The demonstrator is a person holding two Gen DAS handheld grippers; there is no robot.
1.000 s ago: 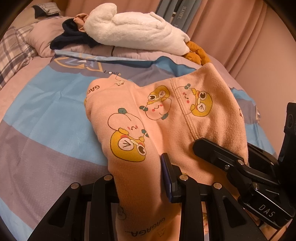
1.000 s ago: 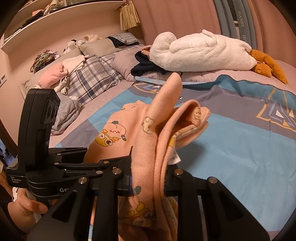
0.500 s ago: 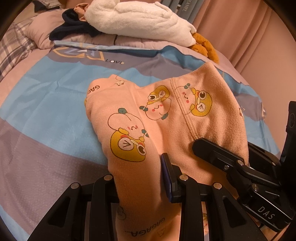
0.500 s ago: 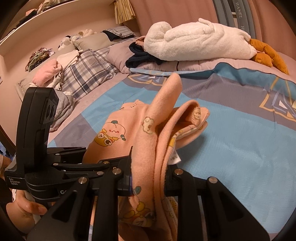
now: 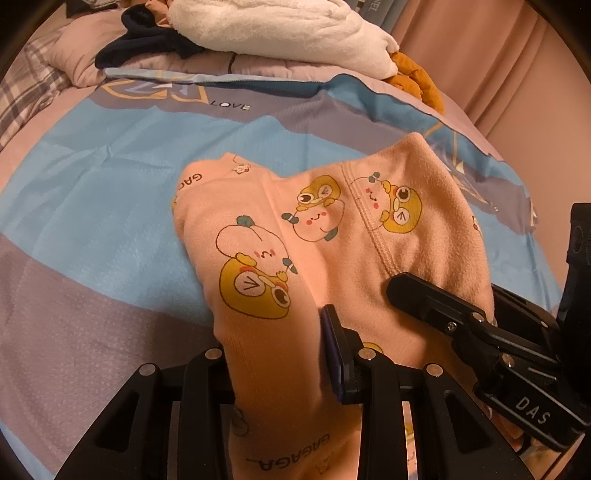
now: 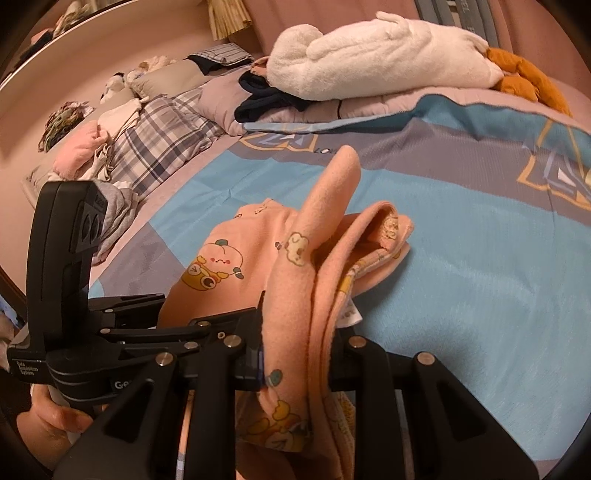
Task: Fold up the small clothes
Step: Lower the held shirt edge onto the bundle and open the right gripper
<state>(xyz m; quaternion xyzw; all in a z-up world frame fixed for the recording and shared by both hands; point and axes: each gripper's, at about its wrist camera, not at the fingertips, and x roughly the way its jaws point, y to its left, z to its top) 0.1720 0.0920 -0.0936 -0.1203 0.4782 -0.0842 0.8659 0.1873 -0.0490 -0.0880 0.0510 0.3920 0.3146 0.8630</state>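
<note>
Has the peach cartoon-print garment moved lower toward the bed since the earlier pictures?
Yes. The peach cartoon-print garment sits lower: the white plush blanket has shifted up the left wrist view.

The peach garment [image 5: 332, 258] runs off the near edge in both views; bunched cloth hides the right tongs' [image 6: 295, 332] pads, and far shelf items are too small to identify.

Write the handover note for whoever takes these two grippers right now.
Left gripper: shut on the peach cartoon-print garment.
Right gripper: shut on a bunched edge of the same garment, close beside the left.
Garment: held by both, its far end draped toward the blue and grey bedspread.
Done: the garment is doubled over.
Left: lay it flat, finish the fold, release.
</note>
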